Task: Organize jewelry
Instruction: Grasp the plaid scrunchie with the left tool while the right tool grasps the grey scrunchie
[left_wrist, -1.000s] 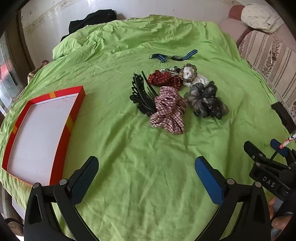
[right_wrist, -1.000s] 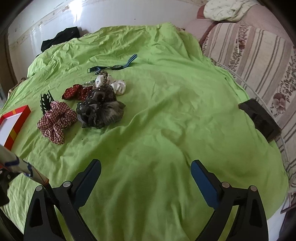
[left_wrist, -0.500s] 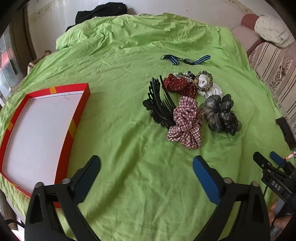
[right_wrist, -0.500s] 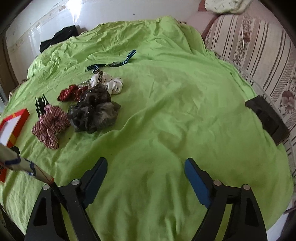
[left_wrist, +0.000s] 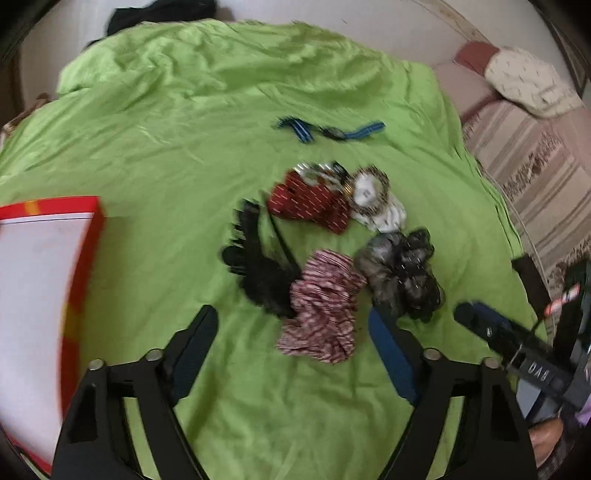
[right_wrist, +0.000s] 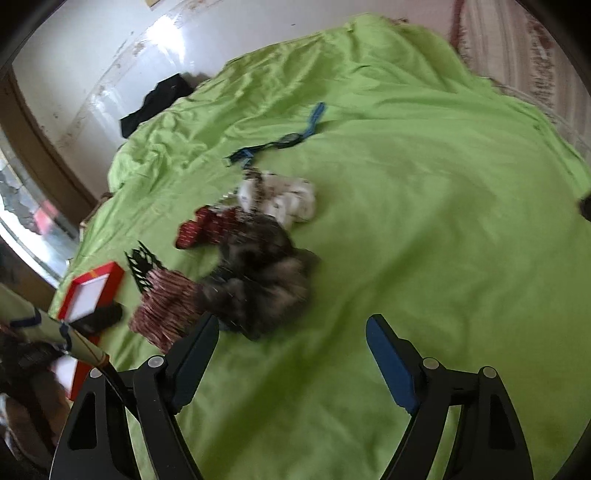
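A pile of hair accessories lies on the green bedsheet (left_wrist: 184, 155): a plaid red scrunchie (left_wrist: 321, 306), a black claw clip (left_wrist: 258, 266), a grey-black scrunchie (left_wrist: 402, 269), a dark red scrunchie (left_wrist: 310, 203), a white one with a beaded ring (left_wrist: 373, 199) and a blue-strap watch (left_wrist: 328, 130). A red-rimmed white tray (left_wrist: 85, 236) sits at the left. My left gripper (left_wrist: 291, 354) is open, just short of the plaid scrunchie. My right gripper (right_wrist: 291, 354) is open, close to the grey-black scrunchie (right_wrist: 258, 288), and shows in the left wrist view (left_wrist: 480, 325).
A striped sofa with a cushion (left_wrist: 528, 85) runs along the right of the bed. A black garment (right_wrist: 159, 103) lies at the far edge by the wall. A dark flat object (left_wrist: 528, 273) rests at the bed's right edge.
Both grippers have moved forward toward the pile, which now looks larger and nearer. The right gripper has swung left toward the grey-black scrunchie. Both stay open.
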